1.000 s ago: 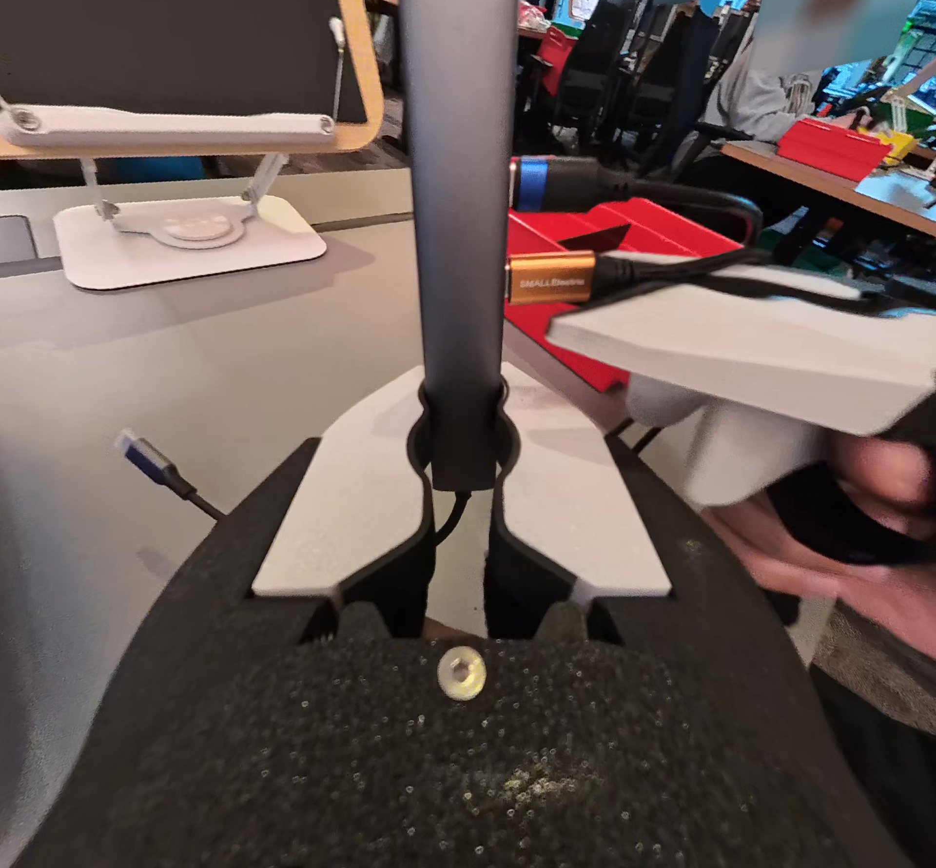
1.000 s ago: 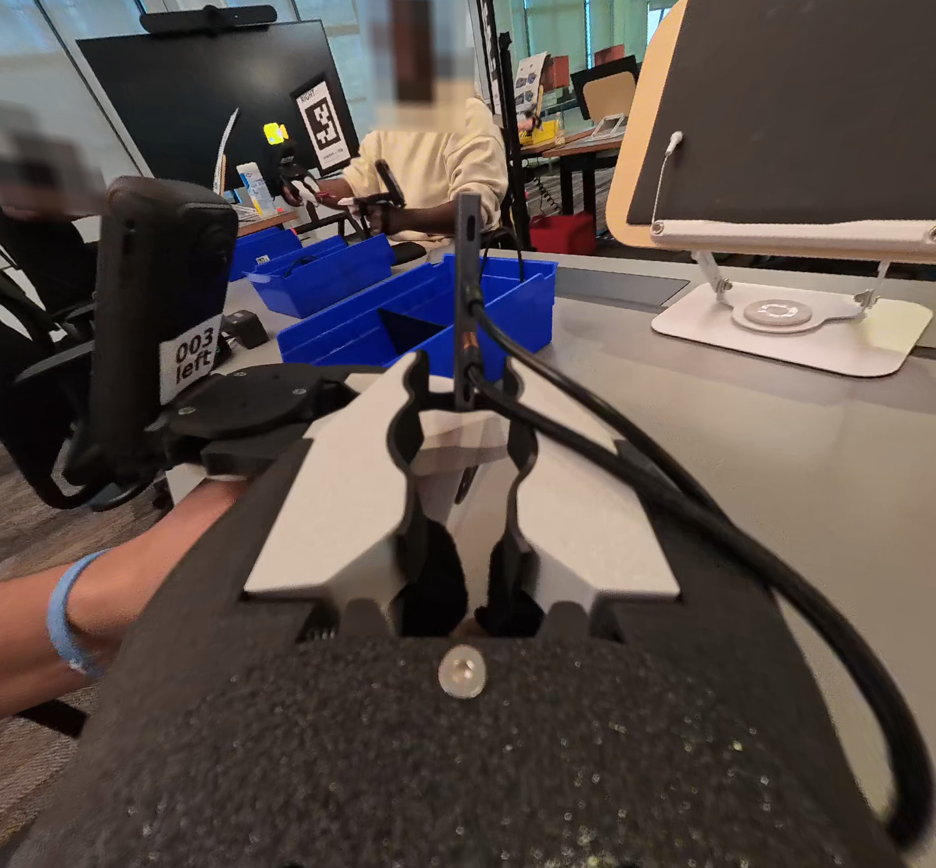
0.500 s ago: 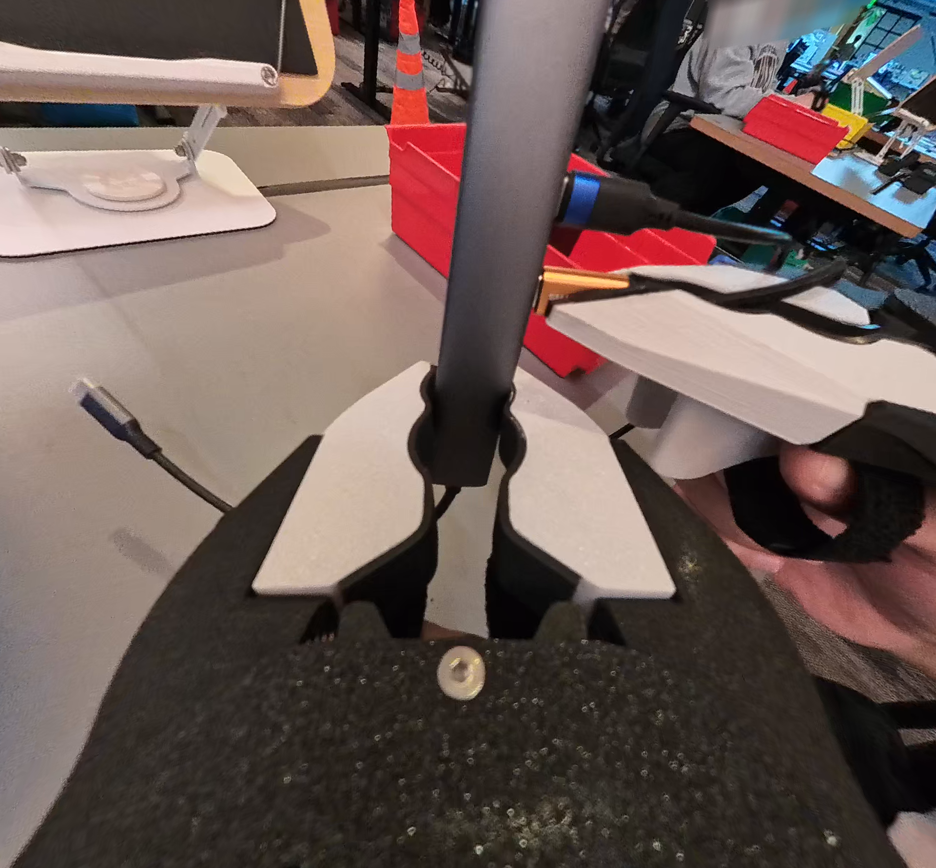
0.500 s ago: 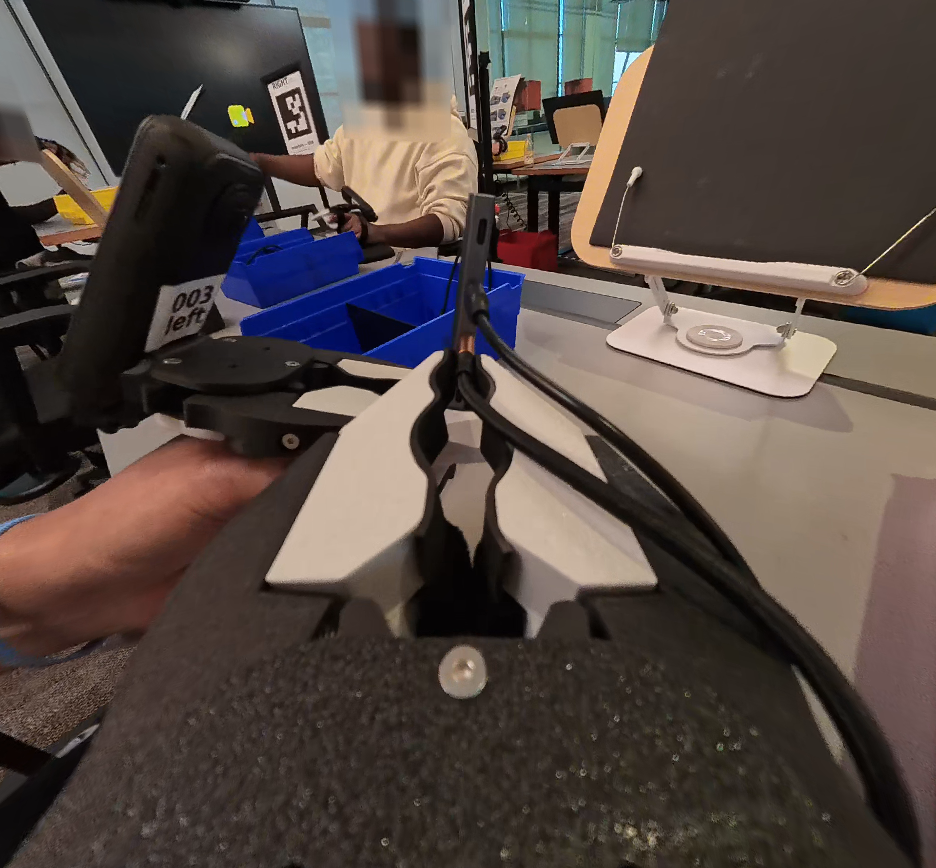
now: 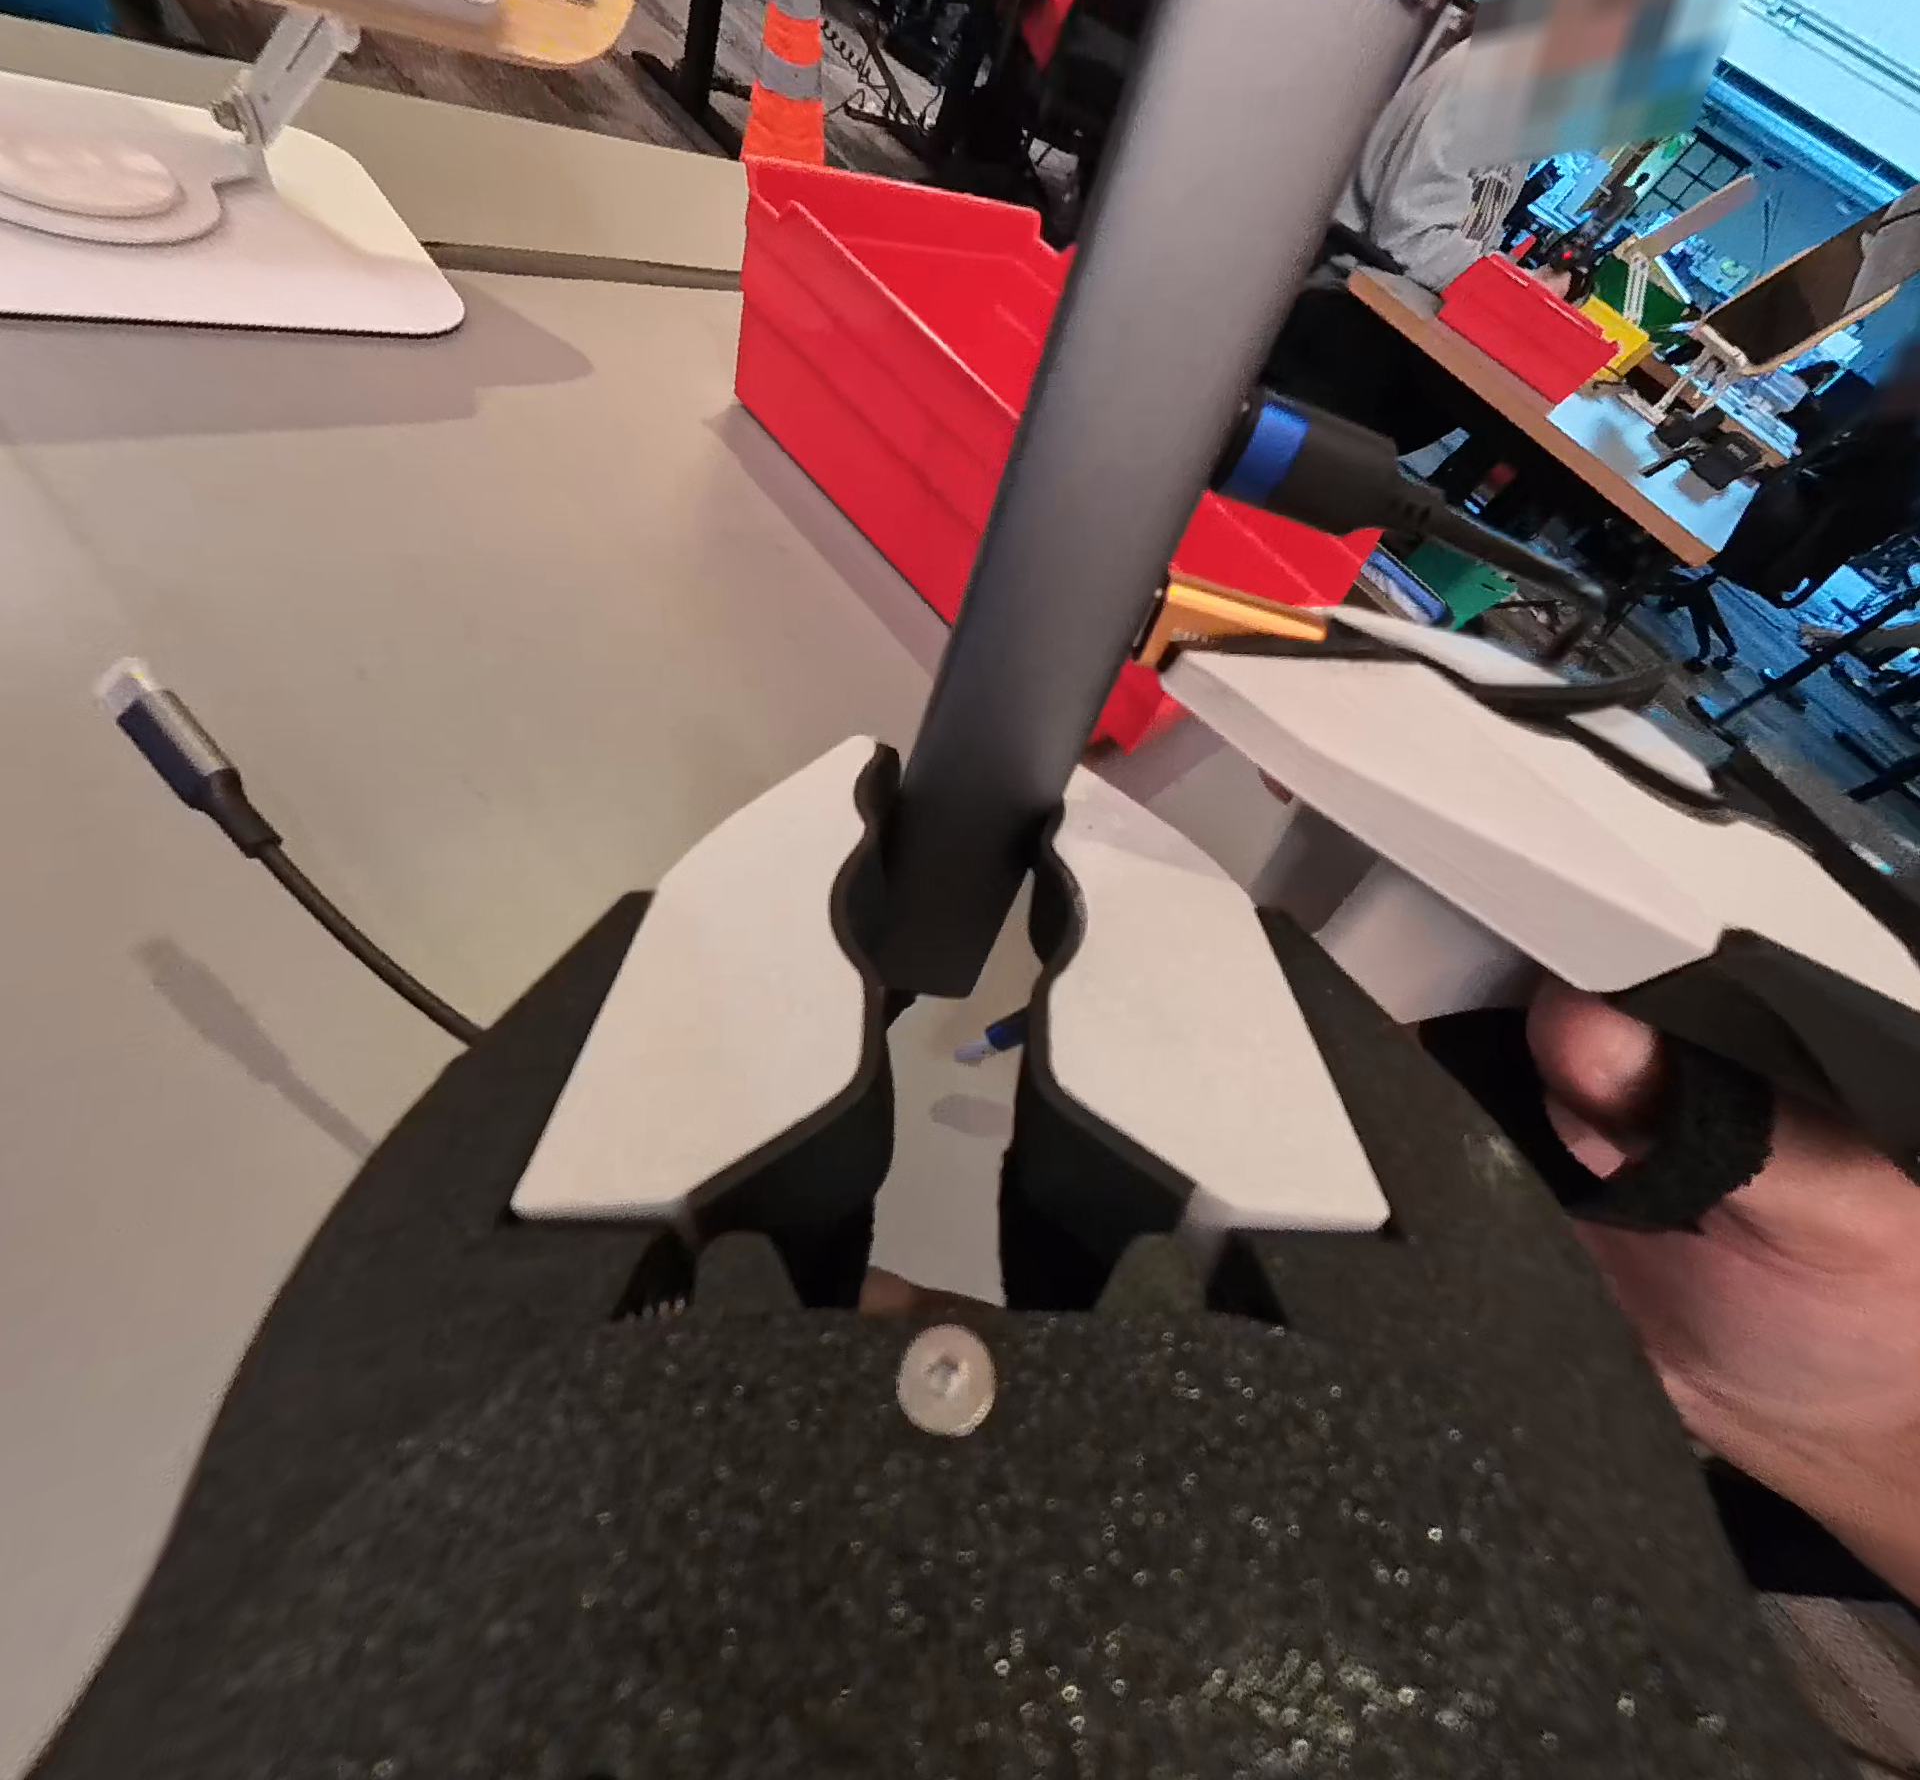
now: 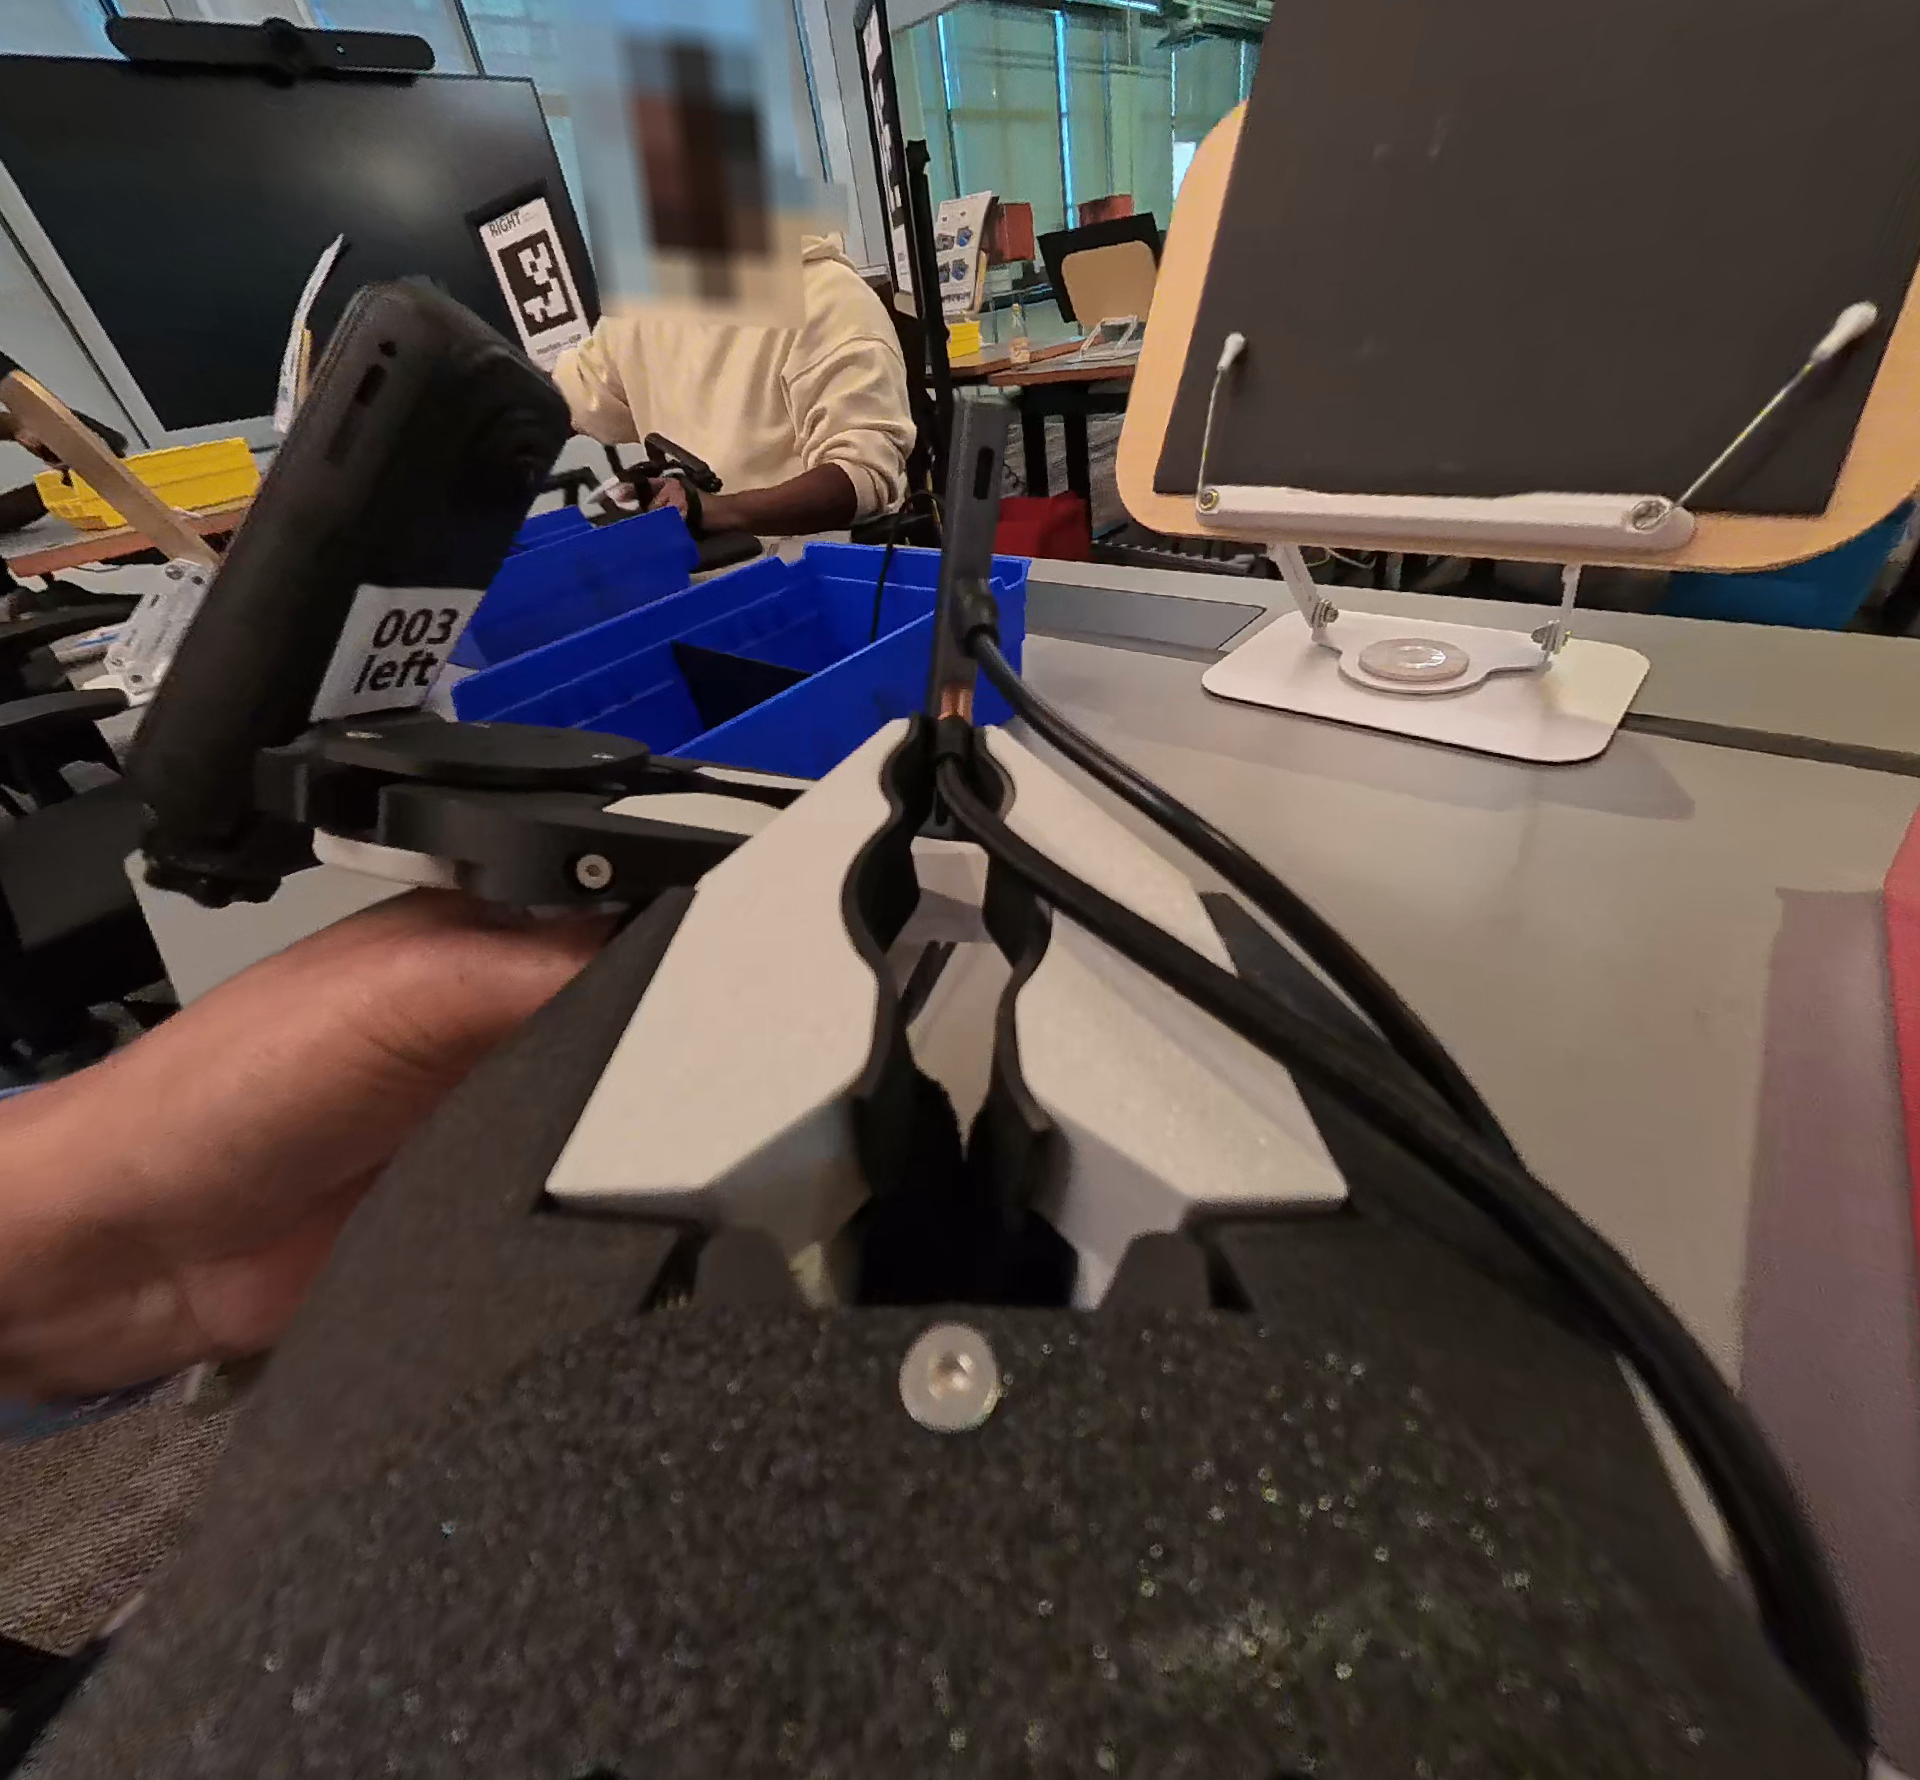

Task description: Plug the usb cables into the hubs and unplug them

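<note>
While the left tongs clamp the upright grey USB hub by its lower end, the right tongs pinch the orange plug. It sits in the hub's right side, pointing crosswise to the hub's long axis, below the blue plug.

My fingers pinch a black cable just behind its copper-coloured plug, which sits in the thin grey hub standing edge-on ahead of me; a second black cable runs from the hub back over my right side. To my left a hand holds the other gripper. Beyond lie blue bins and, on the grey table, a white stand with a dark board.
</note>
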The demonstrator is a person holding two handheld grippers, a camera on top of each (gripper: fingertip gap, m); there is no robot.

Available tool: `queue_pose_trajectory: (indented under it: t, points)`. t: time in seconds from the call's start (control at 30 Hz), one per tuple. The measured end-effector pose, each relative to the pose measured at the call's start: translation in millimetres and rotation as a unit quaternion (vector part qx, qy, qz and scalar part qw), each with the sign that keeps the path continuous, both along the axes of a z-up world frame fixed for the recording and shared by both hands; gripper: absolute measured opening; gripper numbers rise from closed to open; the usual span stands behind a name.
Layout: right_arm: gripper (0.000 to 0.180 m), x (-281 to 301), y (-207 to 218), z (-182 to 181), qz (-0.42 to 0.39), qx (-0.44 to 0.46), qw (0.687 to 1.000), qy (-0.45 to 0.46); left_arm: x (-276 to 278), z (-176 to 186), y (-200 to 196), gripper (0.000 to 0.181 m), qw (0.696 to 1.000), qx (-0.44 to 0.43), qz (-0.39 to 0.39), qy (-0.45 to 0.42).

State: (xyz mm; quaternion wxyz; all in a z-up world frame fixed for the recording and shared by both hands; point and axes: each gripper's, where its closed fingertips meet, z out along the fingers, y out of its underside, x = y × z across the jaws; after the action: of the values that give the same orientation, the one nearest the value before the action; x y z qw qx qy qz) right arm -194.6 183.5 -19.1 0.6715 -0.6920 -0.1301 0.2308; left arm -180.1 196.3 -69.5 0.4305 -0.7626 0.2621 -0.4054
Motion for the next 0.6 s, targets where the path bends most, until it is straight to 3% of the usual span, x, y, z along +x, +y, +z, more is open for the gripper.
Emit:
queue_pose_trajectory:
  t: [0.03, 0.13, 0.2, 0.27, 0.43, 0.6]
  points:
    - [0.004, 1.4, -0.5, -0.8, 0.000, -0.002, 1.000, 0.003, 0.7, -1.0, -0.4, 0.023, 1.000, 0.001, -0.001, 0.003]
    - [0.006, 4.2, -2.6, -1.0, -0.007, 0.001, 1.000, 0.006, 0.2, -2.3, 1.6, 0.024, 1.000, 0.003, 0.005, 0.007]
    - [0.004, 19.1, -14.7, 19.7, -0.029, 0.051, 0.998, 0.008, -34.3, -3.3, 38.7, 0.019, 0.995, -0.037, 0.088, -0.037]
    - [0.004, 33.0, -28.1, 36.0, -0.038, 0.076, 0.996, -0.011, -70.2, -7.6, 68.1, 0.019, 0.991, -0.058, 0.109, -0.057]
    - [0.005, 39.1, -24.8, 57.0, 0.036, 0.027, 0.999, -0.001, -27.4, 12.5, 35.9, 0.019, 0.995, 0.075, 0.052, 0.036]
    - [0.004, 81.3, -17.1, 119.3, 0.115, -0.023, 0.989, 0.092, -18.1, 3.8, 31.3, 0.019, 1.000, 0.011, 0.013, -0.011]
